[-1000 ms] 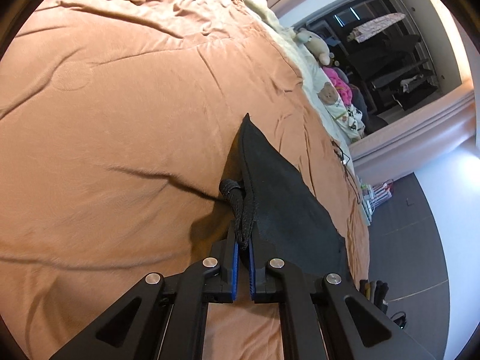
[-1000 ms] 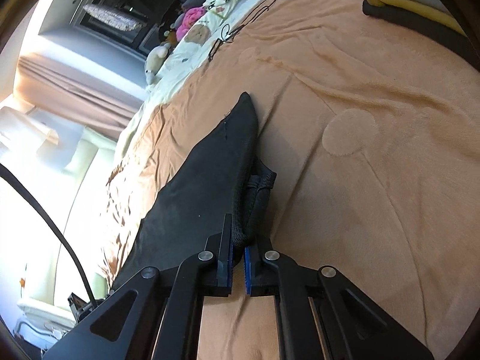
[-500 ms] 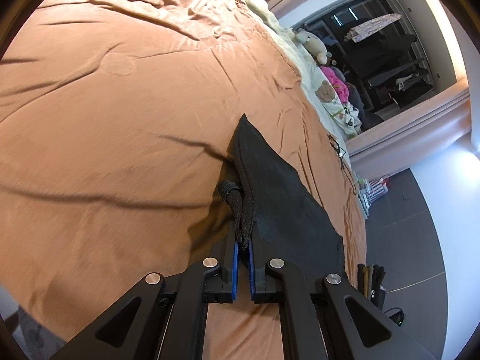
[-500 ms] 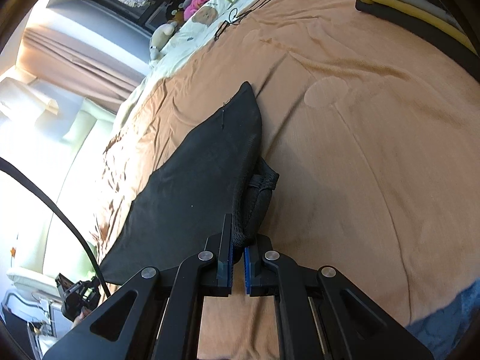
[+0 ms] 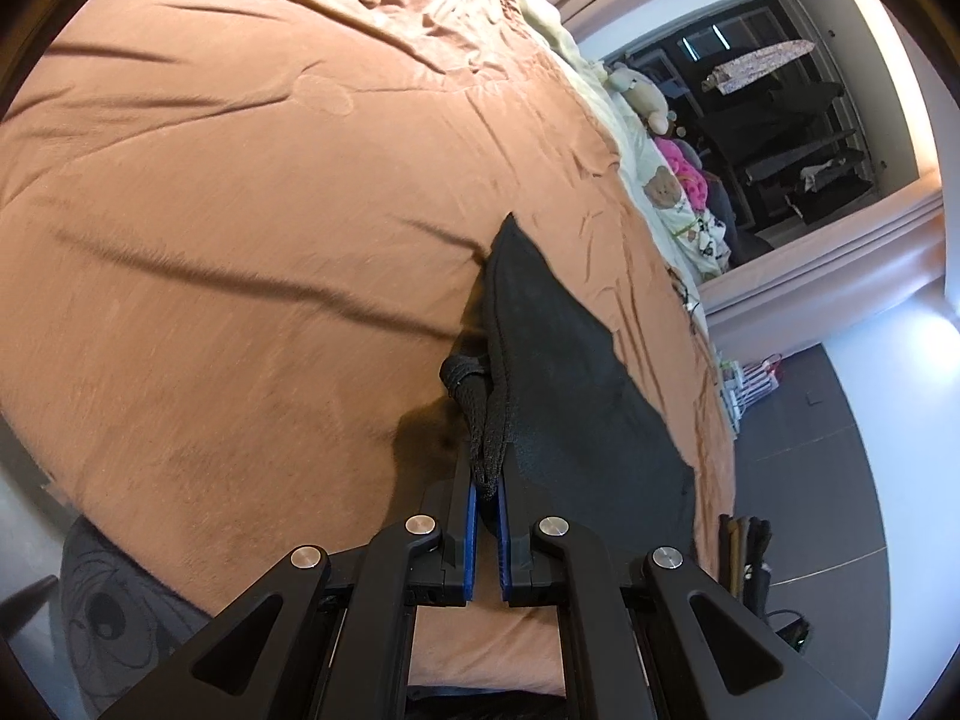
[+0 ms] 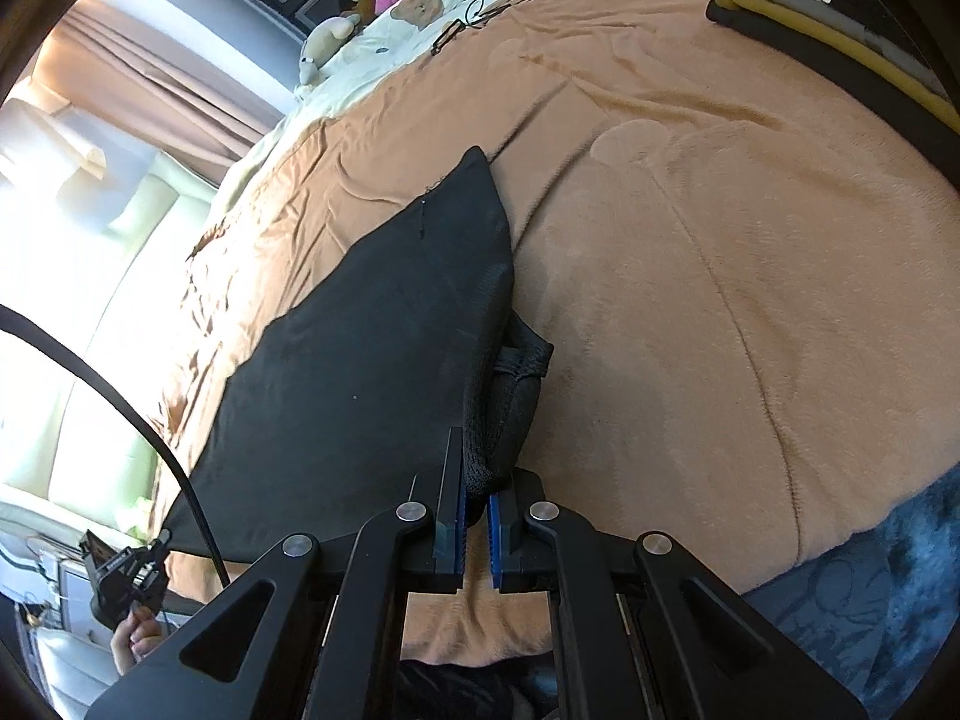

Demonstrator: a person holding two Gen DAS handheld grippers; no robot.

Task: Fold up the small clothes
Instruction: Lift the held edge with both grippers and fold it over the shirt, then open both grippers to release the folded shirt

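A small black garment (image 5: 570, 384) is stretched taut between both grippers, just above an orange bedspread (image 5: 240, 210). My left gripper (image 5: 487, 489) is shut on one bunched corner of it, where a thick hem or strap twists up from the blue pads. In the right wrist view the same black garment (image 6: 360, 372) fans out to the left, and my right gripper (image 6: 475, 501) is shut on its other bunched corner. At the lower left of that view, the left gripper (image 6: 129, 564) shows small, held by a hand.
The orange bedspread (image 6: 720, 270) covers the bed. A stack of folded clothes (image 6: 828, 30) lies at its far right corner. Pillows and soft toys (image 5: 660, 180) line the head end, with a black cord (image 6: 498, 6) nearby. A dark patterned blanket (image 6: 870, 588) hangs at the near edge.
Both grippers have drawn back toward the near edge of the bed with the garment in them. The bed edge and dark blanket now show below. The right gripper has rolled a little.
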